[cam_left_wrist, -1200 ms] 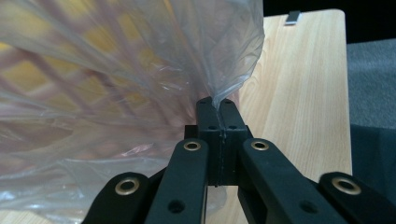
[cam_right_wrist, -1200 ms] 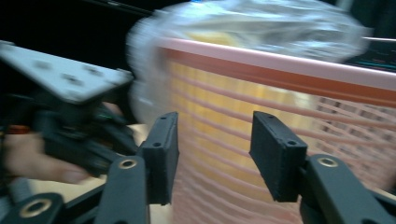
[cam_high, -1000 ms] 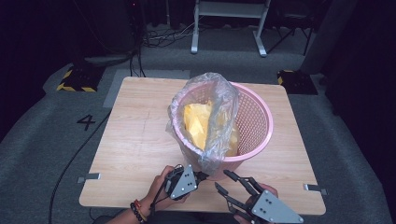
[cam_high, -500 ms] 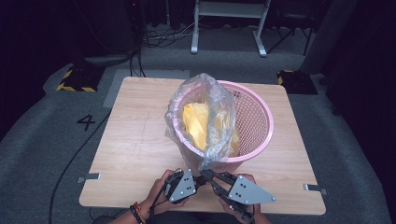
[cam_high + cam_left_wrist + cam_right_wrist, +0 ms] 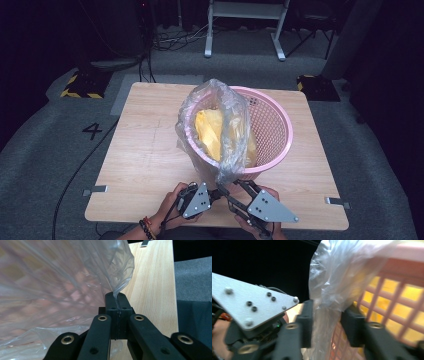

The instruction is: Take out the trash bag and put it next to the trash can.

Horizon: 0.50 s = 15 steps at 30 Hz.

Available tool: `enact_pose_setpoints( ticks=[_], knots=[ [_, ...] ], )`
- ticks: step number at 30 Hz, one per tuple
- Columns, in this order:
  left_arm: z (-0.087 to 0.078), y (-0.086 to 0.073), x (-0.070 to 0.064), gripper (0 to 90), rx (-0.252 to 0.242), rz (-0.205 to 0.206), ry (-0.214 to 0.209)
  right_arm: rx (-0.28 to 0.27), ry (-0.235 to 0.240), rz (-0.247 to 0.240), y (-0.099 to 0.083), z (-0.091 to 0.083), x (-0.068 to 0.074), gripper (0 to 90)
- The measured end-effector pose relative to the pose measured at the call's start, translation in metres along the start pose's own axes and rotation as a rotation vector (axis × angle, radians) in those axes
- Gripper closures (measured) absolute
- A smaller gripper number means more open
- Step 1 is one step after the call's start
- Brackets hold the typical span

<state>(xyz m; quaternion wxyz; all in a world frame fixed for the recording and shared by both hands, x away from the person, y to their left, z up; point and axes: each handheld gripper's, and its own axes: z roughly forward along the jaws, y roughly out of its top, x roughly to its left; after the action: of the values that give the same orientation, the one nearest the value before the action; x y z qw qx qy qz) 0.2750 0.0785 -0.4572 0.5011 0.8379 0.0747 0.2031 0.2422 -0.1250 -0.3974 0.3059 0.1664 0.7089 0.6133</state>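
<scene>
One round pink plastic lattice basket [image 5: 270, 125] sits right of centre on the pale wood-grain table [image 5: 145, 150], lined with one thin, crinkled clear plastic bag [image 5: 227, 125] with yellow contents [image 5: 212, 132] inside; the bag's loose edge hangs over the basket rim toward the table's near edge. Left gripper [image 5: 117, 298]: black jaws pinched flat together on a drawn-out corner of the film, just over the near edge. Right gripper [image 5: 327, 322]: jaws apart, straddling a gathered fold of the same bag against the basket's lattice wall, not clamped
</scene>
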Motion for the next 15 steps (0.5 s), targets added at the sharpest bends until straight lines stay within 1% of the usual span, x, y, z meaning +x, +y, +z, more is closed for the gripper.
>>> enact_pose_setpoints(
  ticks=[1,2,4,5,6,7,8,9,11,12,13,14,15],
  knots=[
    [-0.002,-0.001,0.0,89.7,-0.002,0.007,-0.001,0.007,0.017,0.003,-0.001,0.003,-0.001,83.9],
    [-0.005,-0.002,-0.001,87.3,-0.007,0.007,0.004,0.009,0.029,0.002,-0.001,0.005,-0.002,87.2],
    [-0.011,-0.004,-0.003,67.3,-0.024,-0.015,0.012,0.01,0.053,0.004,-0.002,0.009,-0.003,89.1],
    [-0.016,-0.005,-0.005,63.7,-0.041,-0.029,0.01,0.012,0.053,-0.004,-0.001,0.011,-0.002,89.4],
    [-0.022,-0.006,-0.006,58.5,-0.06,-0.028,0.021,0.014,0.06,-0.02,-0.001,0.012,-0.001,89.5],
    [-0.032,-0.007,-0.008,51.2,-0.093,-0.044,0.024,0.018,0.065,-0.036,-0.001,0.013,0.0,89.5],
    [-0.037,-0.008,-0.008,45.4,-0.11,-0.056,0.022,0.025,0.064,-0.067,-0.001,0.015,0.003,89.6],
    [-0.043,-0.008,-0.007,43.3,-0.13,-0.07,0.026,0.03,0.066,-0.082,-0.001,0.015,0.003,89.7],
    [-0.059,-0.006,-0.006,37.2,-0.206,-0.11,0.053,0.035,0.074,-0.088,-0.001,0.017,0.003,89.7],
    [-0.069,-0.002,-0.004,35.9,-0.247,-0.131,0.083,0.039,0.079,-0.089,-0.002,0.018,0.003,89.7],
    [-0.076,0.004,-0.003,35.5,-0.274,-0.146,0.111,0.045,0.081,-0.094,-0.003,0.018,0.003,89.7],
    [-0.082,0.011,-0.002,33.8,-0.315,-0.154,0.137,0.049,0.083,-0.1,-0.003,0.019,0.003,89.7],
    [-0.085,0.017,-0.002,32.5,-0.332,-0.146,0.171,0.054,0.087,-0.11,-0.004,0.02,0.004,89.7]
  ],
)
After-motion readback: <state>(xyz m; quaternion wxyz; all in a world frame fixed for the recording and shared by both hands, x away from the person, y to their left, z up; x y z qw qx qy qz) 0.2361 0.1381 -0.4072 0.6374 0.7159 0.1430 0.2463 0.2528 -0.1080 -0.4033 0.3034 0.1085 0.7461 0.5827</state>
